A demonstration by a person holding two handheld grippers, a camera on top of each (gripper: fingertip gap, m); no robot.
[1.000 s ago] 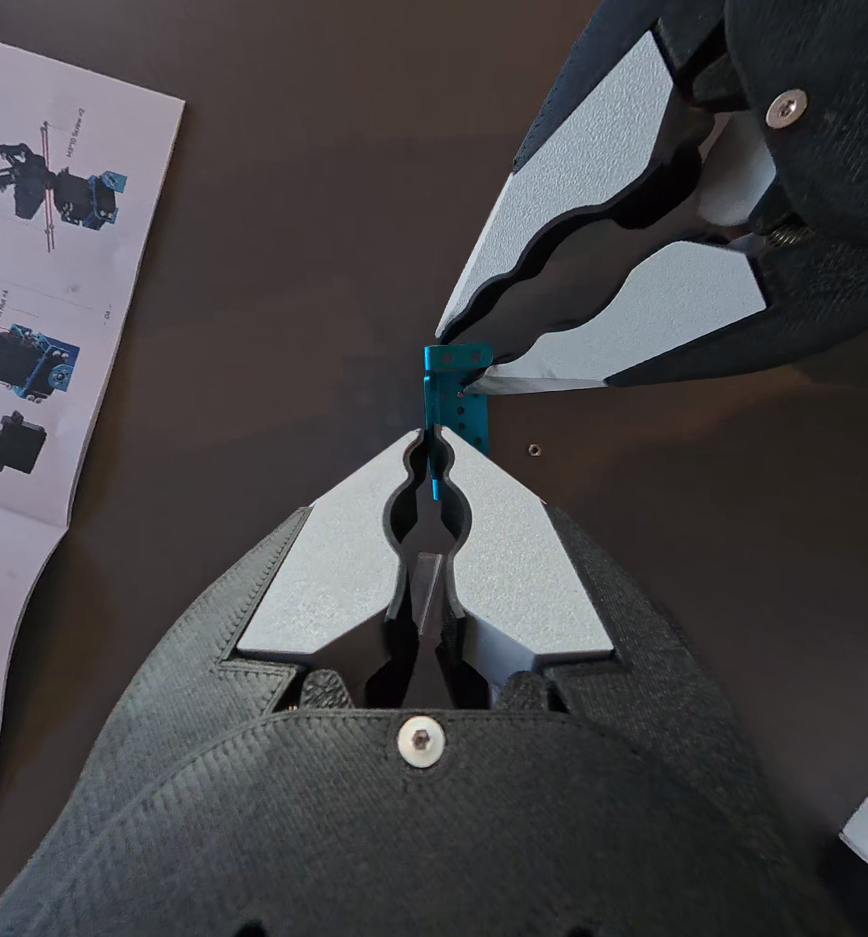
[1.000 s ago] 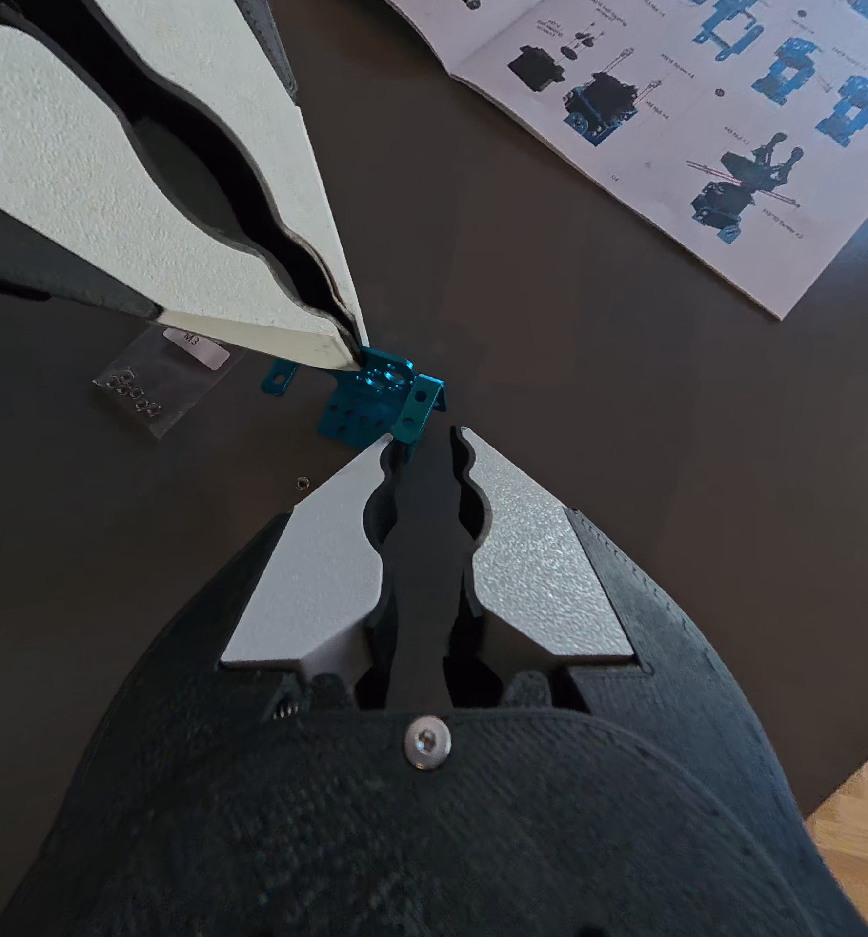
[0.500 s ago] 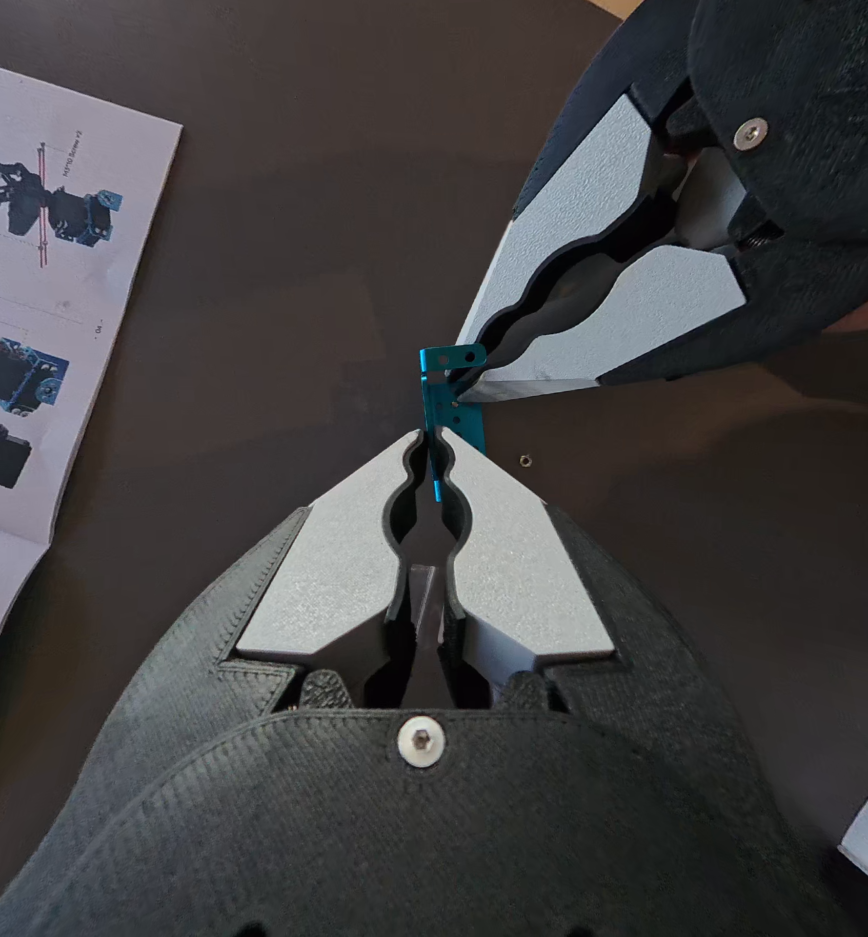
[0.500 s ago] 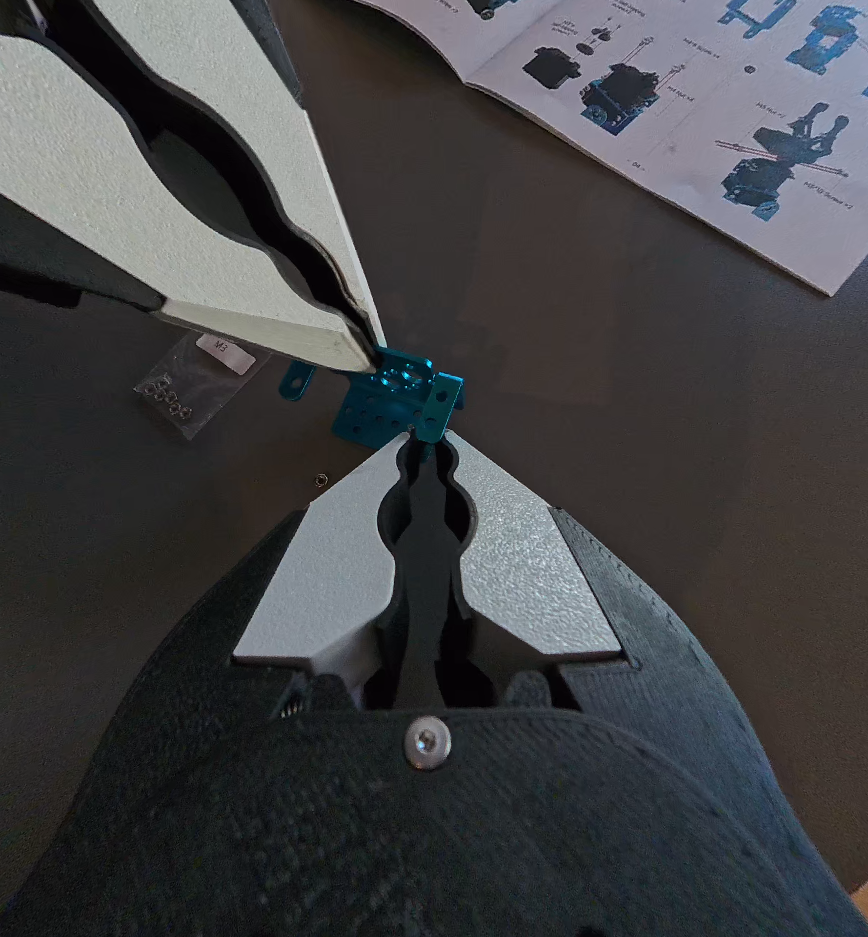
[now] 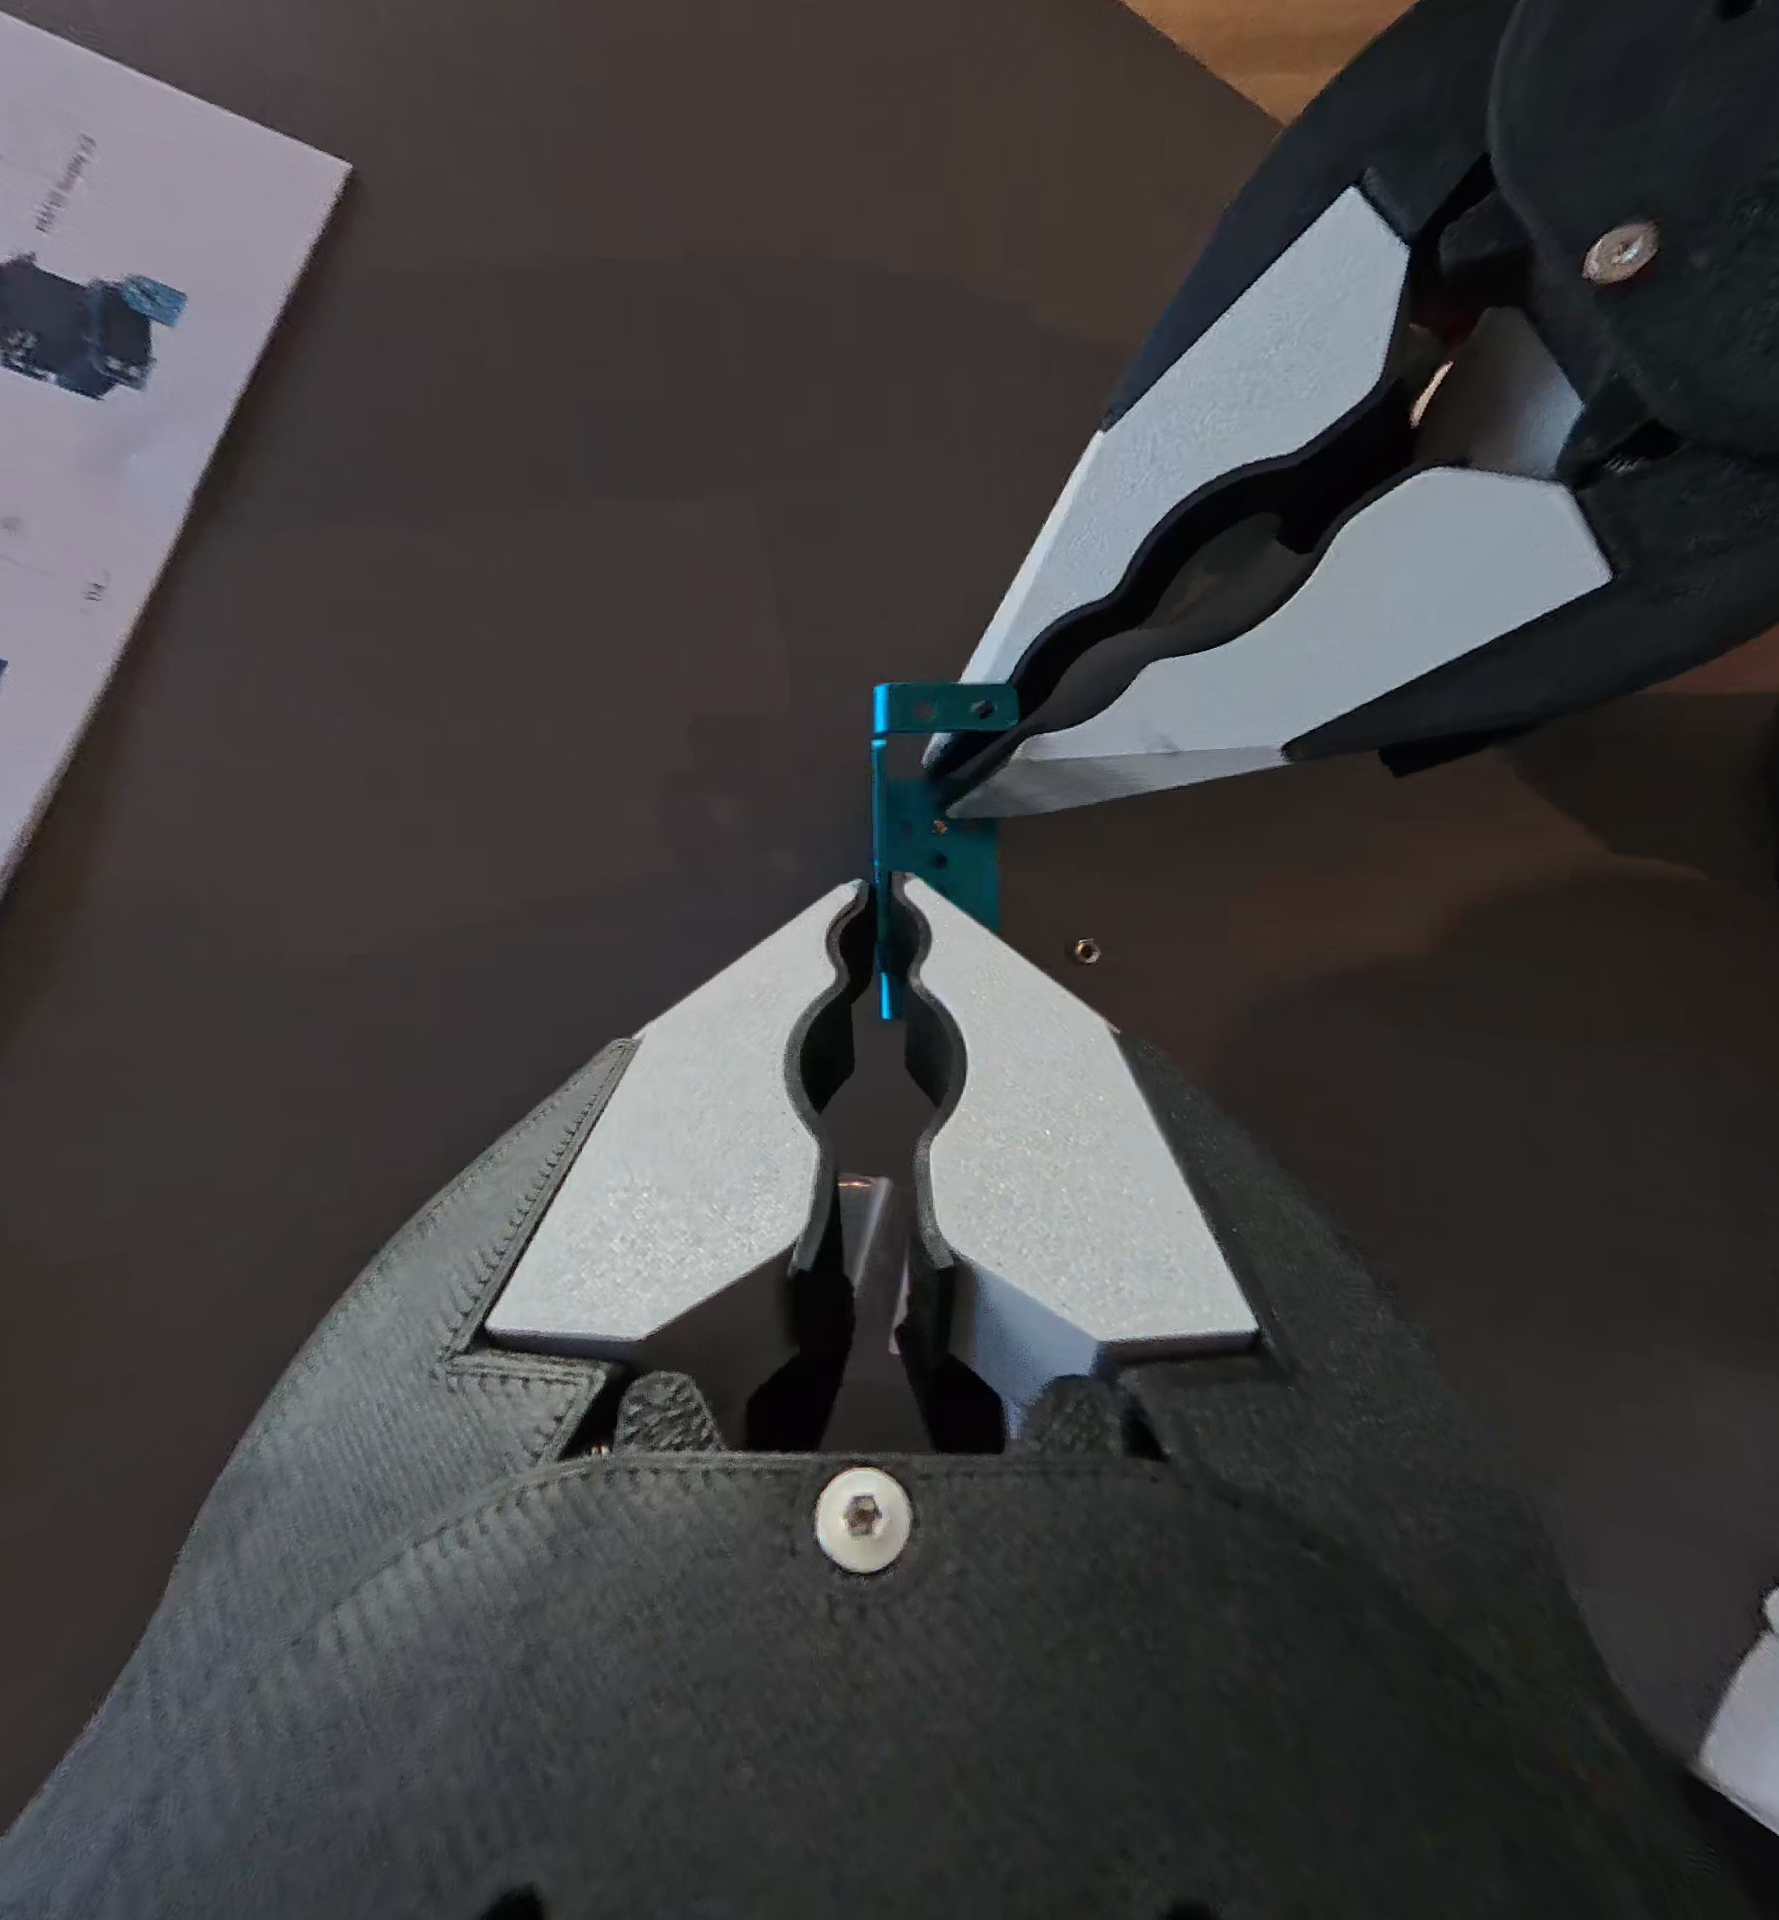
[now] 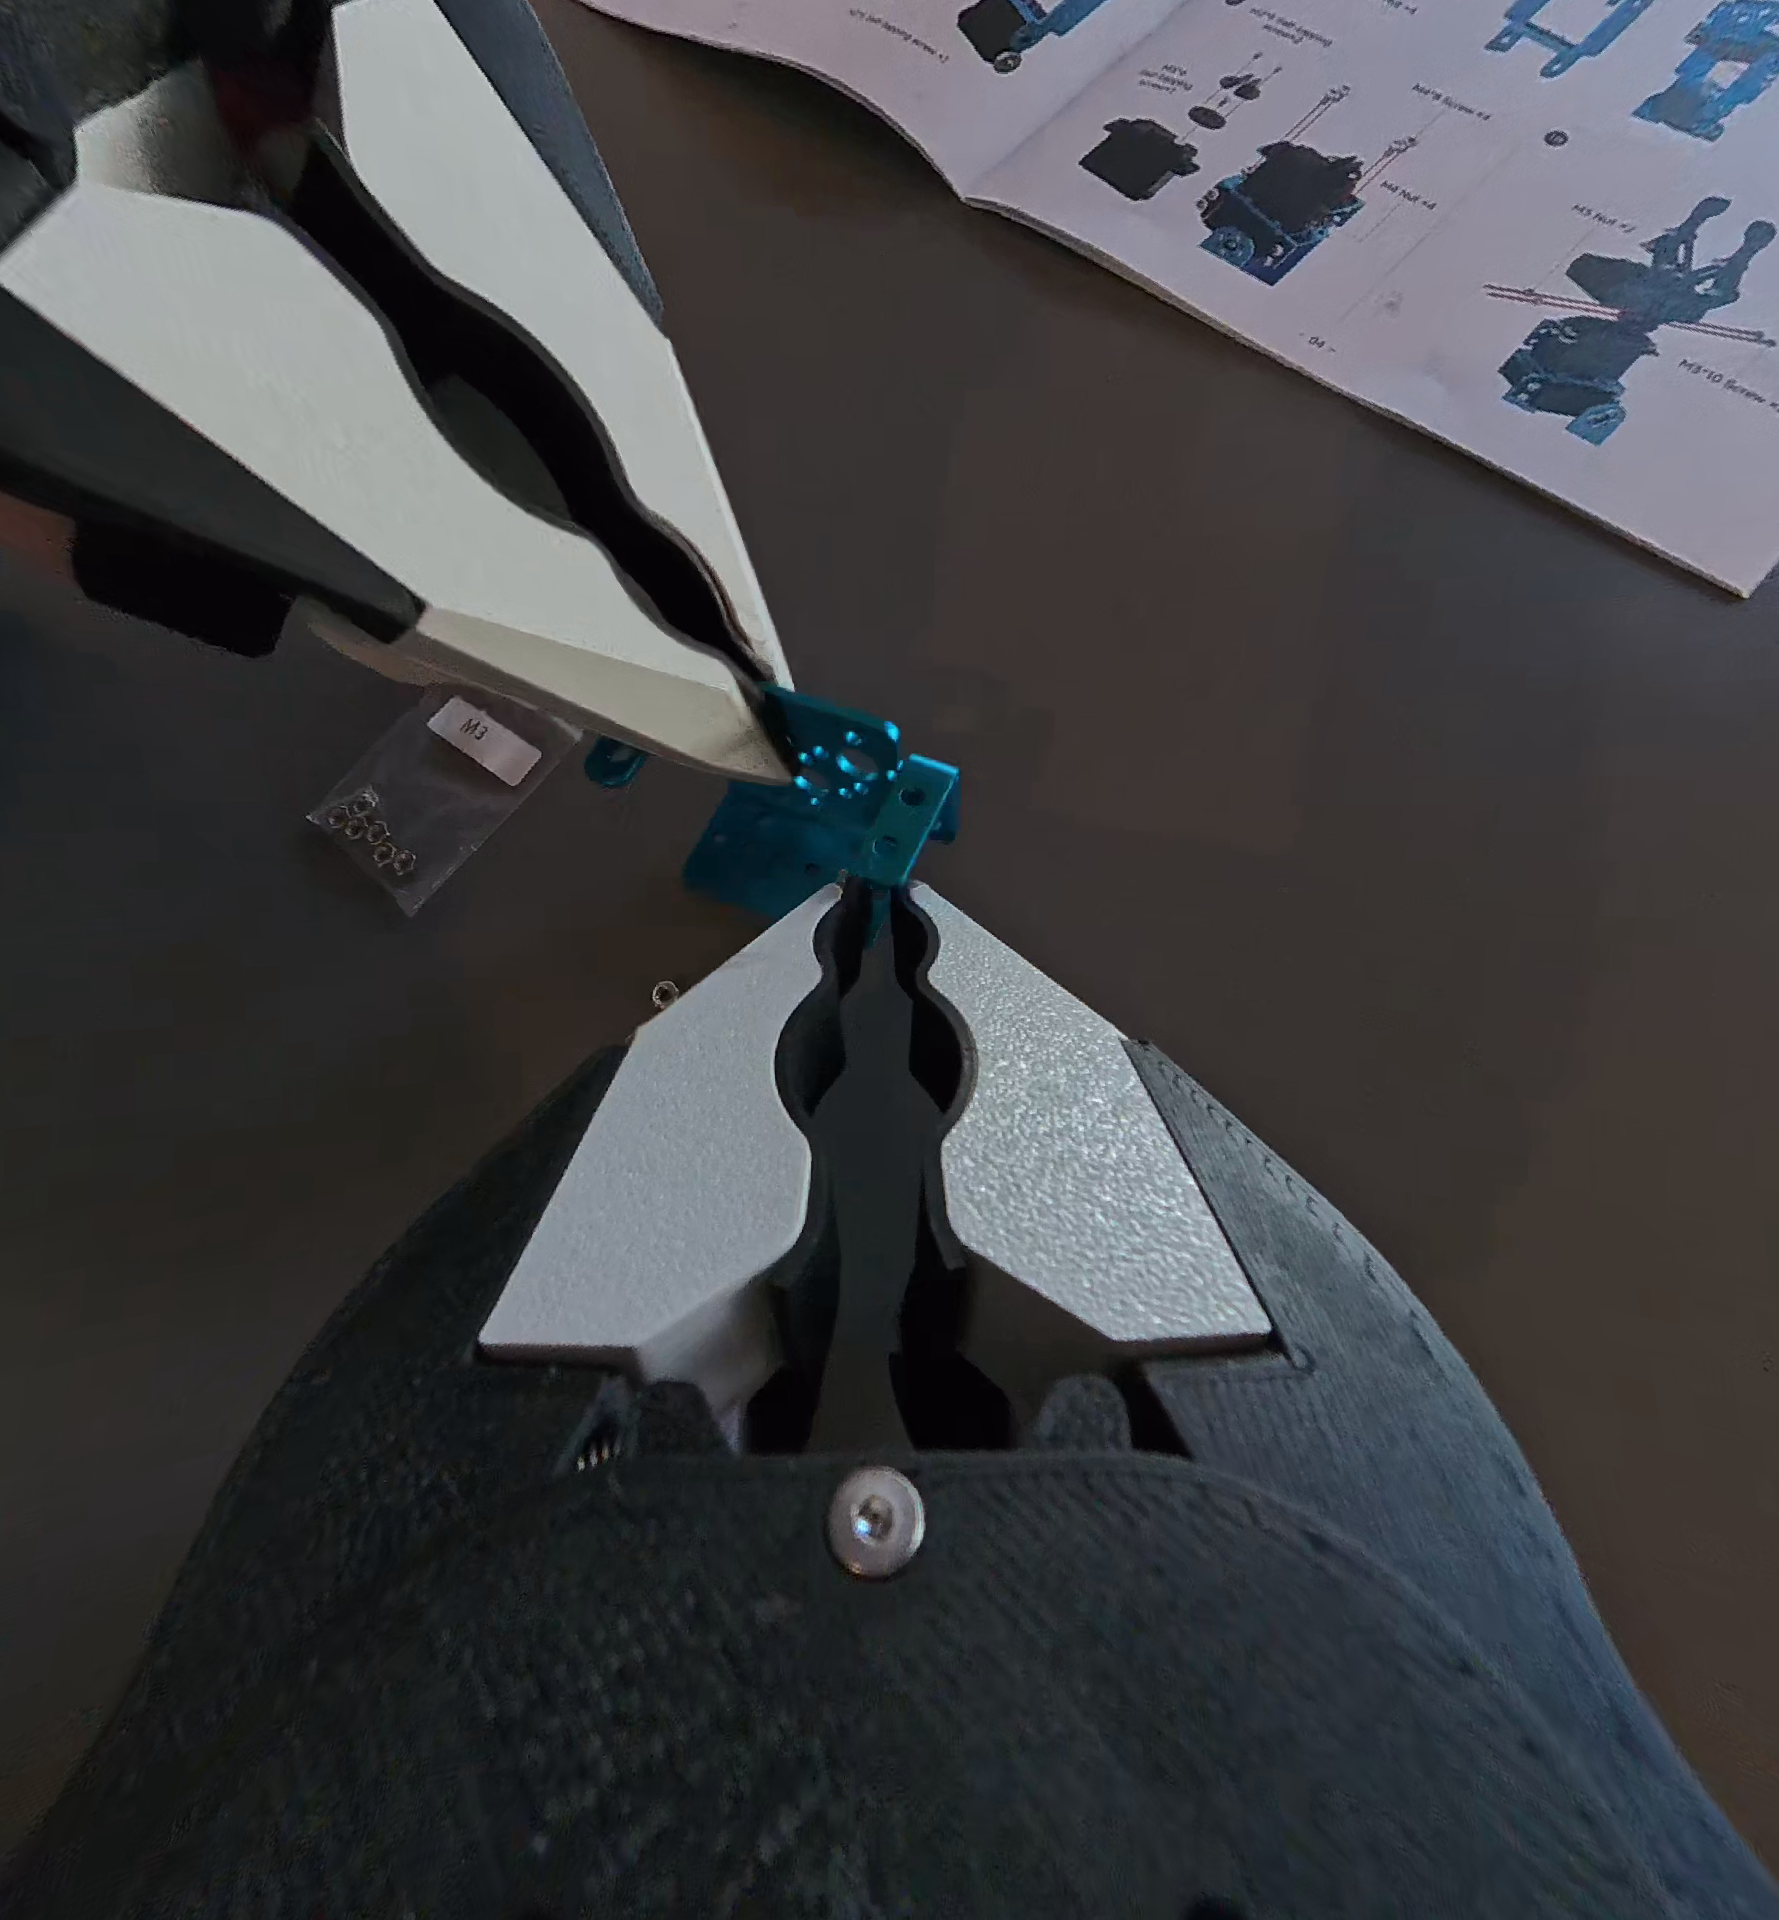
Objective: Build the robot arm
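Note:
A small blue metal bracket [image 5: 935, 836] with several holes is held between both grippers just above the dark table. My left gripper [image 5: 883, 896] is shut on the bracket's thin near edge. My right gripper [image 5: 942, 784] comes in from the upper right and is shut on its far flange. In the right wrist view the right gripper [image 6: 869, 891] pinches a flange of the bracket [image 6: 823, 821], and the left gripper [image 6: 773, 727] grips it from the upper left. I cannot tell whether the bracket touches the table.
A loose nut [image 5: 1087, 950] lies on the dark table [image 5: 552, 520] beside the bracket. A clear bag of nuts [image 6: 438, 800] and another small blue part [image 6: 615, 764] lie behind it. An open instruction booklet [image 6: 1384, 208] lies farther off. A white object [image 5: 1778, 1714] sits at the left wrist view's lower right. The tips of both grippers are at nearly the same place.
My right gripper was open beside the bracket one second ago and has shut on its flange. My left gripper has kept its hold. Both views have shifted slightly.

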